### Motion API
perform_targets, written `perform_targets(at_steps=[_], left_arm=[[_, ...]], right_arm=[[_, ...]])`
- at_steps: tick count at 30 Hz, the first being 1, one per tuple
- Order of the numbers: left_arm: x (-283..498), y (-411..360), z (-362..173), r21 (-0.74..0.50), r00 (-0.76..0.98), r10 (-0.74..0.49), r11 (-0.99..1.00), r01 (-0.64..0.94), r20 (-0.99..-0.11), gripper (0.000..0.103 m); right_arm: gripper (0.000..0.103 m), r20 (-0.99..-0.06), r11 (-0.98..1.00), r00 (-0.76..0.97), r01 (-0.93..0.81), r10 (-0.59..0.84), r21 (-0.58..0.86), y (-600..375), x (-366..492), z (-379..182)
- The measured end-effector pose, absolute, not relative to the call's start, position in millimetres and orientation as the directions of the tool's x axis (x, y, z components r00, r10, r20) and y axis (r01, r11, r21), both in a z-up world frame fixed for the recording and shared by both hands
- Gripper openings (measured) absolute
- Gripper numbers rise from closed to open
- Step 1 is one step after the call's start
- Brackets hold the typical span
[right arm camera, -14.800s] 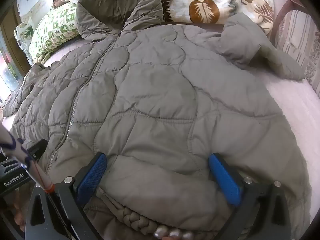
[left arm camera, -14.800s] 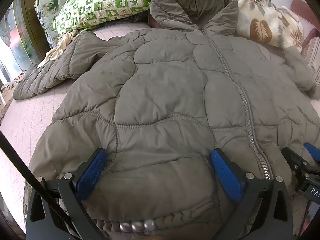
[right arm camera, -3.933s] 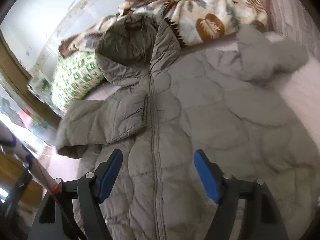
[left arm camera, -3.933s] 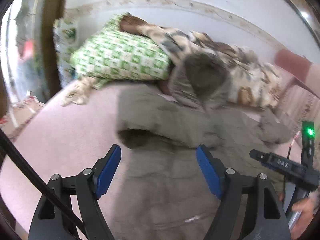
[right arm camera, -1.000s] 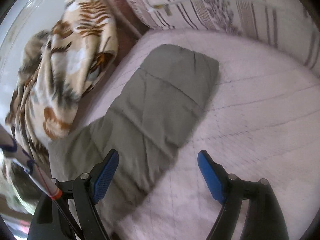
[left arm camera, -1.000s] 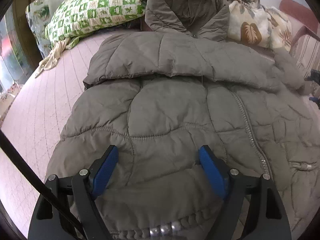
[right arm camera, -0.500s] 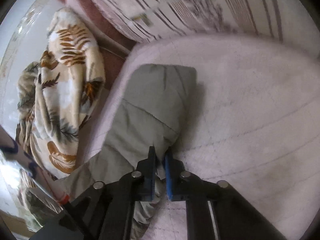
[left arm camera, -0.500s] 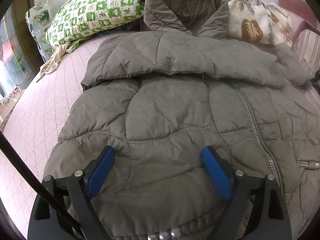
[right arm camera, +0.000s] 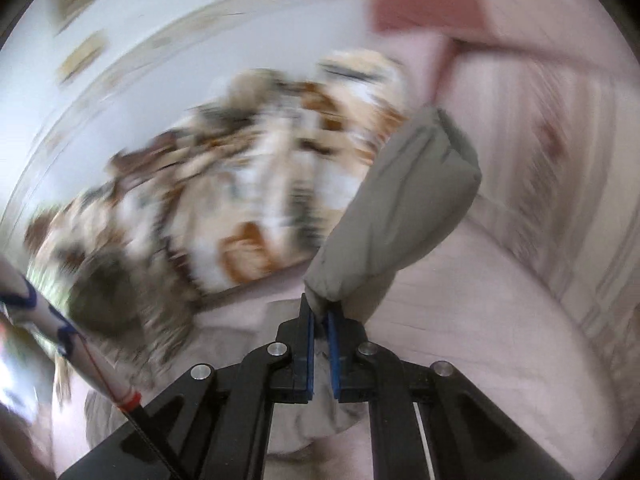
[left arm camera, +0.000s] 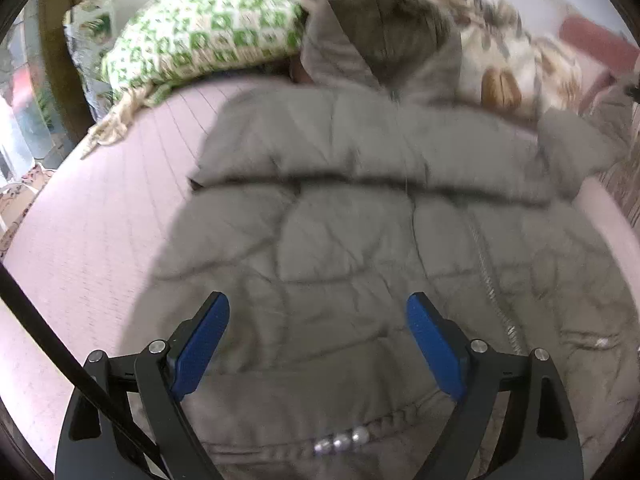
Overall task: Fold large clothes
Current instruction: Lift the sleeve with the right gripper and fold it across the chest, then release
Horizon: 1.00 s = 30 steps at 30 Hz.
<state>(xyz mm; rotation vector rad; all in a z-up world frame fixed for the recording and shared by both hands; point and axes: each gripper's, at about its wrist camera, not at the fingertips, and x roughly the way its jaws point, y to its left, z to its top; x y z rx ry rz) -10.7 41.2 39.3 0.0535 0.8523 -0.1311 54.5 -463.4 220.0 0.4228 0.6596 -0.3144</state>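
Sleeve-folding is in hand: my right gripper (right arm camera: 321, 334) pinches the jacket's sleeve (right arm camera: 404, 208), which next swings toward nine o'clock across the jacket (left arm camera: 360, 248), while my left gripper (left arm camera: 318, 334) hovers open.

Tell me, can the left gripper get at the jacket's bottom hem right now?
Probably yes. The left gripper is open, its blue pads spread over the lower jacket, and the gathered hem lies just below them with nothing covering it. The right gripper is away, shut on the sleeve.
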Motion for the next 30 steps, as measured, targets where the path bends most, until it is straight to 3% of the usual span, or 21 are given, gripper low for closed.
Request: perform_targets(at_steps=[4, 8, 15, 17, 20, 21, 25, 30], left_arm=[[-19, 67, 69, -0.010, 0.713, -0.074, 0.996, 0.093, -0.698, 0.090], [-17, 106, 89, -0.031, 0.747, -0.034, 0.999, 0.018, -0.664, 0.090], [-7, 177, 103, -0.110, 0.756, 0.028, 0.985, -0.132, -0.654, 0.089], [-6, 189, 107, -0.112, 0.756, 0.043, 0.982, -0.153, -0.653, 0.089], [-7, 197, 110, -0.100, 0.763, 0.067, 0.980, -0.170, -0.643, 0.089], [-6, 196, 110, -0.096, 0.762, 0.068, 0.981, -0.169, -0.644, 0.089], [0, 185, 105, -0.098, 0.748, 0.033, 0.987, -0.130, -0.663, 0.090], [18, 154, 96, -0.137, 0.710, -0.087, 0.990, -0.014, -0.699, 0.090]], right_arm=[[0.006, -0.636, 0.943, 0.769, 0.256, -0.065, 0.213, -368, 64, 245], [0.006, -0.652, 0.980, 0.757, 0.100, 0.038, 0.172, -280, 71, 236], [0.009, -0.760, 0.978, 0.618, -0.075, 0.200, 0.196, -144, 105, 143], [0.019, -0.799, 0.976, 0.563, -0.069, 0.209, 0.207, -121, 115, 106], [0.051, -0.848, 0.974, 0.484, -0.046, 0.215, 0.220, -106, 124, 64], [0.056, -0.852, 0.974, 0.478, -0.040, 0.213, 0.221, -105, 123, 57], [0.070, -0.828, 0.970, 0.515, -0.037, 0.223, 0.238, -123, 101, 59], [0.072, -0.809, 0.982, 0.568, 0.008, 0.153, 0.191, -162, 73, 78]])
